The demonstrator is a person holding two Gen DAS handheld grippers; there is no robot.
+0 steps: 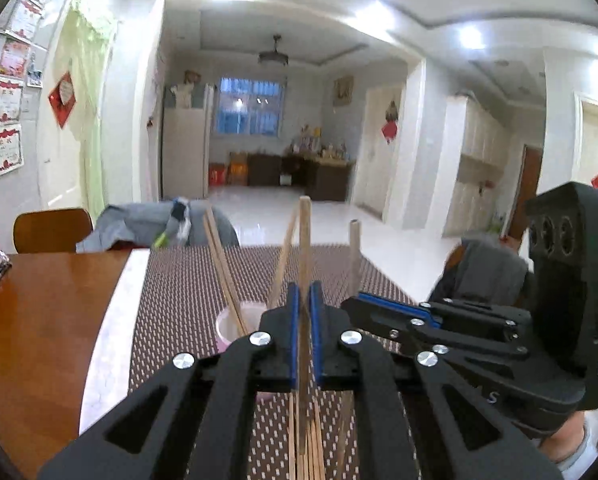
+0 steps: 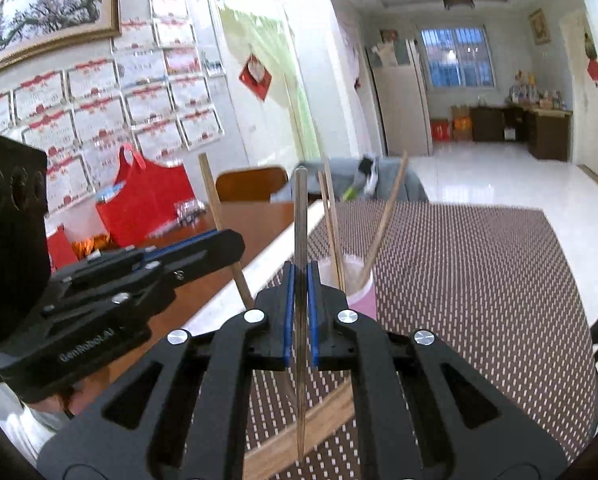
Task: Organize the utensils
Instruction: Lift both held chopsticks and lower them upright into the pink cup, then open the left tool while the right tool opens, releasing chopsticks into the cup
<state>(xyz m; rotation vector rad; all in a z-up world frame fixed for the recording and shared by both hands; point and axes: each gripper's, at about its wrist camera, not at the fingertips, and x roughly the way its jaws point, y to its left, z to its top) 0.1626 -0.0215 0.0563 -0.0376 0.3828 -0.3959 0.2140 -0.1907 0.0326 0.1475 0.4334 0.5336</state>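
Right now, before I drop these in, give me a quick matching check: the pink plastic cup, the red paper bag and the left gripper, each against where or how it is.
Things:
1. pink plastic cup
2. red paper bag
3. left gripper

Places or states:
A. at the wall side of the bare brown wooden tabletop
B. shut on one upright wooden chopstick
C. on the brown dotted mat, with leaning chopsticks standing in it

Pairs: 1-C, 2-A, 3-B.
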